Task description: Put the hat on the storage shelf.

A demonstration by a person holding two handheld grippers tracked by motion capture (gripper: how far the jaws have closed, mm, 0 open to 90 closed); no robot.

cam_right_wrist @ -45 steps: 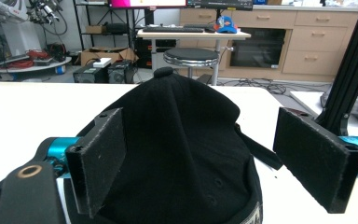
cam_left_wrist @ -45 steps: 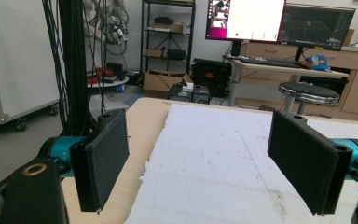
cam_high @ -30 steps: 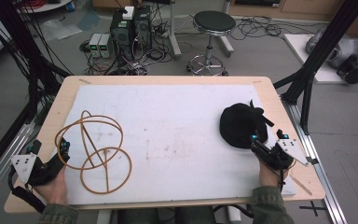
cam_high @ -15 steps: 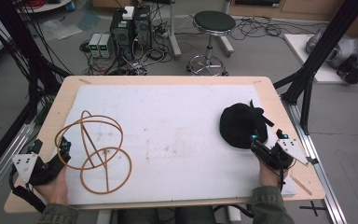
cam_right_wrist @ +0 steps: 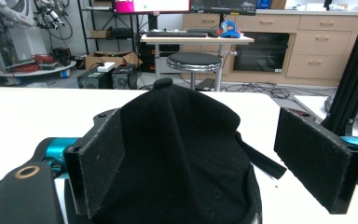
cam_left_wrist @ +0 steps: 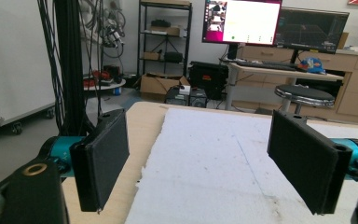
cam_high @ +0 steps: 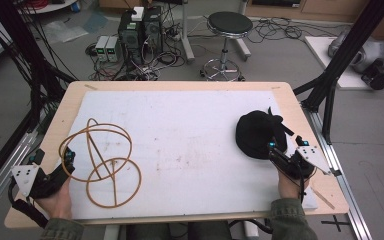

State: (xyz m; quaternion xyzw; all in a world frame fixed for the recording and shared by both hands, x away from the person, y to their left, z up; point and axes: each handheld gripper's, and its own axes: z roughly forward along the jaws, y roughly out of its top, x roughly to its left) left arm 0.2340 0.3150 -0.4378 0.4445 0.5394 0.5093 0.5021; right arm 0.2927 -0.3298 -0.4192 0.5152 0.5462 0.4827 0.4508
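**Cap slip risk at right edge**

We are seeing the black cap [cam_high: 256,134] sitting near the table's right edge, right gripper [cam_high: 275,152] spread wide around its rim; a shallow bite is probably risking slip. Left gripper [cam_left_wrist: 205,163] is hanging open, empty, beside the wire frame [cam_high: 100,162].

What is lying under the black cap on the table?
The black cap rests on the white foam sheet that covers the wooden table. Whether anything is hidden beneath its crown cannot be seen.
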